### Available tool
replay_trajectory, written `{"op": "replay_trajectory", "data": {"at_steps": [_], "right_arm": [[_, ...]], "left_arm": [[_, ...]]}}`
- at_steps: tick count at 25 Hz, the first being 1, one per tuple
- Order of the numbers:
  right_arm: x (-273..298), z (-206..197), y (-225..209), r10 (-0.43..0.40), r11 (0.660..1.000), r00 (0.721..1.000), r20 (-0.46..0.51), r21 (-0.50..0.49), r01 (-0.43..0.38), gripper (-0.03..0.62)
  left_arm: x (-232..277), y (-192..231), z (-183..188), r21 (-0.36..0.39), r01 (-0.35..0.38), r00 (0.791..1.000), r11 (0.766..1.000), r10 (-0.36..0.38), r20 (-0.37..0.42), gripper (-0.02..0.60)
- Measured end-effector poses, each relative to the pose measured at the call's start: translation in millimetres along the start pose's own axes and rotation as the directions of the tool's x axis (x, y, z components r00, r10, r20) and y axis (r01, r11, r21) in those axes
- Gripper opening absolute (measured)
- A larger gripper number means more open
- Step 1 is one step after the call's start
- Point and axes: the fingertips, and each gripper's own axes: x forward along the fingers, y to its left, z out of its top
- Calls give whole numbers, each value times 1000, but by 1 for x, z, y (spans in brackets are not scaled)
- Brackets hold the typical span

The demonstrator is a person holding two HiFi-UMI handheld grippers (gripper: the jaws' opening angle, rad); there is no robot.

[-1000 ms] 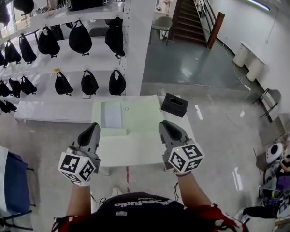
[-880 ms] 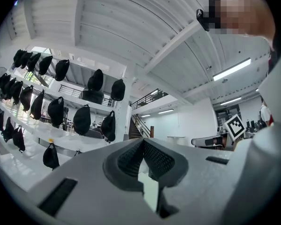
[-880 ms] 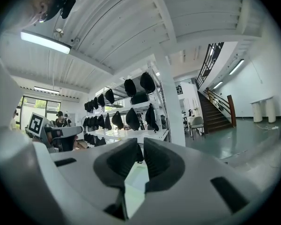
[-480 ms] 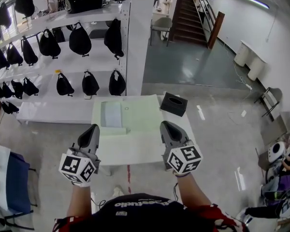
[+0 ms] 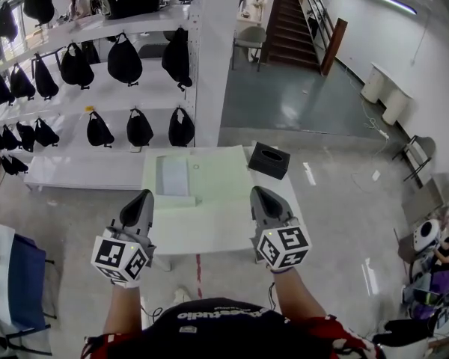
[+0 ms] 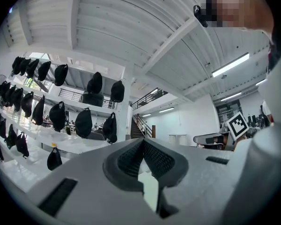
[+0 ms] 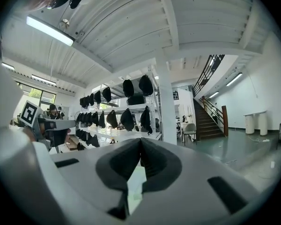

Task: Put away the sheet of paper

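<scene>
**Both grippers shut over the table, paper untouched**

Two grey moulded grippers, left gripper (image 5: 141,199) and right gripper (image 5: 261,195), hang over the near edge of the pale, smooth tabletop (image 5: 218,176). Ribbed dark pads are pressed tip to tip on each, nothing between. One flat rectangular sheet of paper (image 5: 172,176) lies towards the far left corner. One black box (image 5: 269,161) sits at the far right corner. Beyond, over a dozen rounded black bags (image 5: 139,129) hang on white shelving.

left gripper (image 5: 141,199) and right gripper (image 5: 261,194): grey tapered shells, dark textured pads (image 6: 154,159), slot cutouts, white cube (image 5: 121,259) with black square markers at each rear. Black top (image 5: 217,326), white lettering, red sleeves.
</scene>
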Motion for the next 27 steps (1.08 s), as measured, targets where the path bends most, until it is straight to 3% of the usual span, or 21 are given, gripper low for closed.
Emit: {"op": "replay_trajectory", "data": {"at_steps": [27], "right_arm": [[5, 1, 18, 29, 999, 1000, 2, -20, -29, -5]], "left_arm": [[-6, 7, 4, -21, 8, 1000, 1000, -8, 4, 3]]}}
